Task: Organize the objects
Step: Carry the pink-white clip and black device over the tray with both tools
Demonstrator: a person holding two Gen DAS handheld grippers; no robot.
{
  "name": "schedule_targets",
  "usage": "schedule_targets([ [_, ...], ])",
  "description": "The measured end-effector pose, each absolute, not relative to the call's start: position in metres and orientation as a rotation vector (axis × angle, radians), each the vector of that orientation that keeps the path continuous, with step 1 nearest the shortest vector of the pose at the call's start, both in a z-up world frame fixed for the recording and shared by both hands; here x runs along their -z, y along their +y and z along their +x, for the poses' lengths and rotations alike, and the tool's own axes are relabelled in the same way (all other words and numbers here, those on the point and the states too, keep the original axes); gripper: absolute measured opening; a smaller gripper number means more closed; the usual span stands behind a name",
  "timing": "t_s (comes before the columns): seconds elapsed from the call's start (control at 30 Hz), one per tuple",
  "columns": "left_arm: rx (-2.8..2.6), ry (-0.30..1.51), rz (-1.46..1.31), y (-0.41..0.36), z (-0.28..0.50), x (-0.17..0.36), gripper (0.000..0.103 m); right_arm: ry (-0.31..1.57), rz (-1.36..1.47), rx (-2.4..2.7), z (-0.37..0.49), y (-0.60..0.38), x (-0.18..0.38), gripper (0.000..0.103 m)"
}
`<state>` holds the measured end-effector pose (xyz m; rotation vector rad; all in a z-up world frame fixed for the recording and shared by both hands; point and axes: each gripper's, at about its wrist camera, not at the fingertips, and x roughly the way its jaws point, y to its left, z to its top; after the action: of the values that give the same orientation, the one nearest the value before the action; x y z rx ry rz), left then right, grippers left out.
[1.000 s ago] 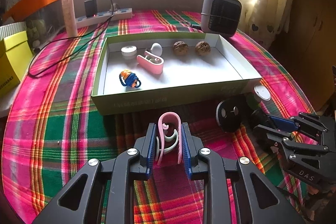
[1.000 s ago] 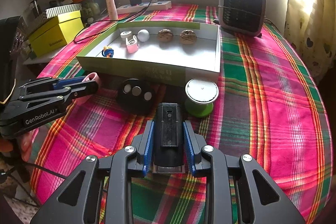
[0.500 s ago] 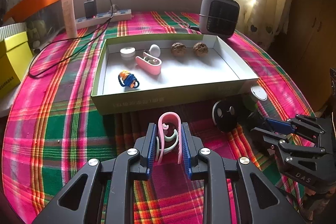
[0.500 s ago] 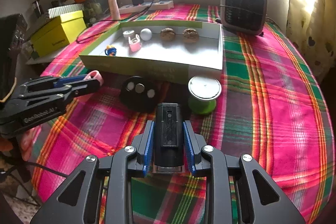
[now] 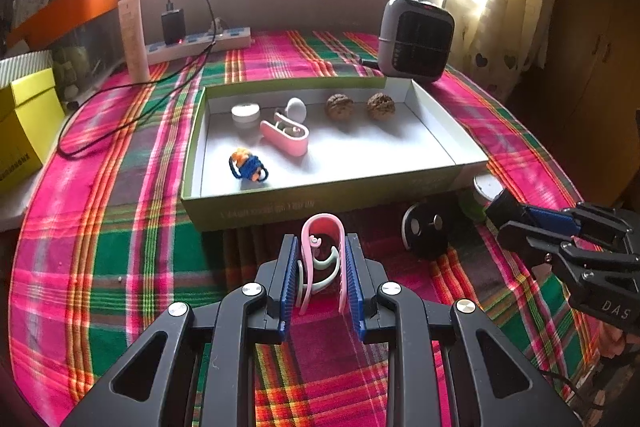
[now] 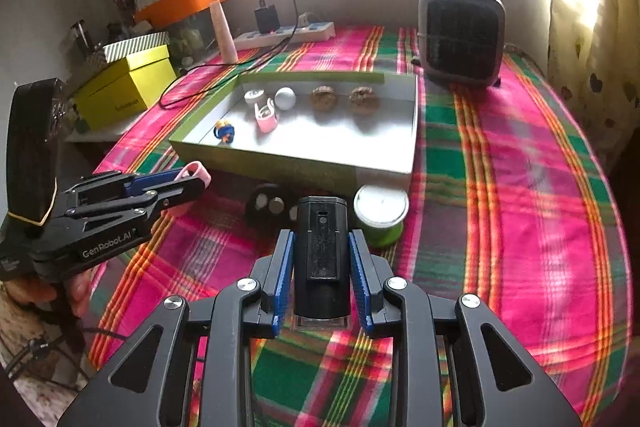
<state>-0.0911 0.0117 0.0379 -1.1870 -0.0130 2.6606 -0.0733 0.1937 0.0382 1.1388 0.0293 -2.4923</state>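
Observation:
My left gripper is shut on a pink clip, held just above the plaid cloth in front of the green-walled box. My right gripper is shut on a black rectangular device, also in front of the box. Inside the box lie another pink clip, a blue and orange knitted toy, a white lid, a white egg shape and two walnuts. In the right wrist view the left gripper shows at the left with its clip.
A black round remote and a green spool with a white top lie on the cloth before the box. A grey heater stands behind the box. Power strip and cable run at the back left, near a yellow box.
Both grippers keep their grip; the views shift only slightly, and the right gripper with its black device has edged a little closer to the box.

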Motion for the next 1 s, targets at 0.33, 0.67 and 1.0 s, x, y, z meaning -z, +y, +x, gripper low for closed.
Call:
schedule_targets([
  [0.33,-2.663,-0.013,-1.160,0.012,-0.100,-0.051,0.021,0.045,1.110,2.509,-0.085,0.190,-0.052,0.029],
  [0.67,-2.674,-0.017,-1.155,0.010,-0.117,-0.059,0.021,0.071,1.099,2.529,-0.107,0.186,-0.061,0.029],
  [1.0,-2.689,-0.028,-1.171,0.007,-0.140,-0.059,0.021,0.091,1.132,2.542,-0.139,0.186,-0.060,0.029],
])
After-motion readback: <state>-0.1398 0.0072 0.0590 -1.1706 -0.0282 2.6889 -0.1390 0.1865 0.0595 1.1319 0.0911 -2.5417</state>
